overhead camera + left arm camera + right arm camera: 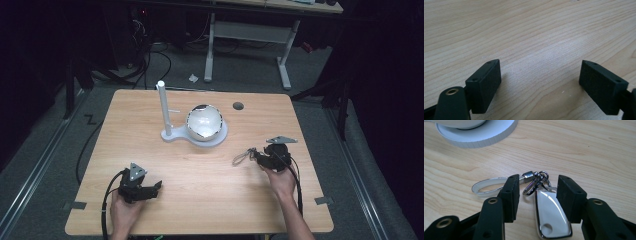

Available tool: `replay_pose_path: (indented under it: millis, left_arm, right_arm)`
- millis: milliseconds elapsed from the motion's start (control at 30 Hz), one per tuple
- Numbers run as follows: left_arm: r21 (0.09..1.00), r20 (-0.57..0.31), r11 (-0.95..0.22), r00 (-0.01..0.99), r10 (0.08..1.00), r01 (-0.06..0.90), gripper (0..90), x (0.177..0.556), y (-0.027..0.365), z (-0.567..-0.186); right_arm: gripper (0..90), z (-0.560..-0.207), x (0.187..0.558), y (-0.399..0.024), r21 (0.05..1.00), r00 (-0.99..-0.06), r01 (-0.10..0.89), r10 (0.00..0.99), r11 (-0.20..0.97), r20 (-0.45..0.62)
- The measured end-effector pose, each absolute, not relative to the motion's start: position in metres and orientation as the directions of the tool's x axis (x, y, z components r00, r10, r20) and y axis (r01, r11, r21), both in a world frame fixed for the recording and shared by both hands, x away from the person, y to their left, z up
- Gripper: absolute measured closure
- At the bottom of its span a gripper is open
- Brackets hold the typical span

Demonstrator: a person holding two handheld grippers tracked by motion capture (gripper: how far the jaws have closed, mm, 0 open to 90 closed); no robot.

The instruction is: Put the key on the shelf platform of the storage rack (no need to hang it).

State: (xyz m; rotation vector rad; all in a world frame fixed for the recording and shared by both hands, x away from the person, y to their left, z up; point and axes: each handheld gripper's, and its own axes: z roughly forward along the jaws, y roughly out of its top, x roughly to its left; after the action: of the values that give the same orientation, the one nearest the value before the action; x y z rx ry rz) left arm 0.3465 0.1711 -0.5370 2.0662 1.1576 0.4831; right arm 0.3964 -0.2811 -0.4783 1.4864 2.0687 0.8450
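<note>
Closing right gripper (pixel 537 195) on the key fob (pixel 551 216), not yet clamped.
Fob lies flat on the bench (pixel 599 150) between the fingers (pixel 510 195), strap loop (pixel 487 186) outside them; glossy shell may squirt out. Left gripper (pixel 540 85) wide apart, holding nothing.

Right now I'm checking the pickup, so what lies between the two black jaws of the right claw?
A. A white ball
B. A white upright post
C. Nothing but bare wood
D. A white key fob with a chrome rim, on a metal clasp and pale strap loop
D: in the right gripper view the white chrome-rimmed key fob lies between the right claw's jaws, its pale strap loop trailing left.
</note>
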Motion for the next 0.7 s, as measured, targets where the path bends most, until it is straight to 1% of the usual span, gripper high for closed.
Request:
replay_pose_path:
  millis: [267, 400, 700]
  left_arm:
    - [0.734, -0.019, -0.347, 0.528, 0.849, 0.584, 18.8, 0.346, 0.171, -0.537]
    - [0.734, -0.019, -0.346, 0.527, 0.85, 0.584, 19.0, 0.346, 0.171, -0.537]
    - [0.735, -0.019, -0.346, 0.527, 0.85, 0.584, 19.0, 0.346, 0.171, -0.537]
  right_arm:
    - [54.0, -0.49, 0.416, -0.273, 0.667, -0.313, 0.705, 0.95, 0.241, -0.012]
    - [54.4, -0.494, 0.422, -0.269, 0.654, -0.32, 0.709, 0.947, 0.263, -0.034]
    - [56.7, -0.506, 0.431, -0.27, 0.628, -0.303, 0.736, 0.953, 0.253, -0.029]
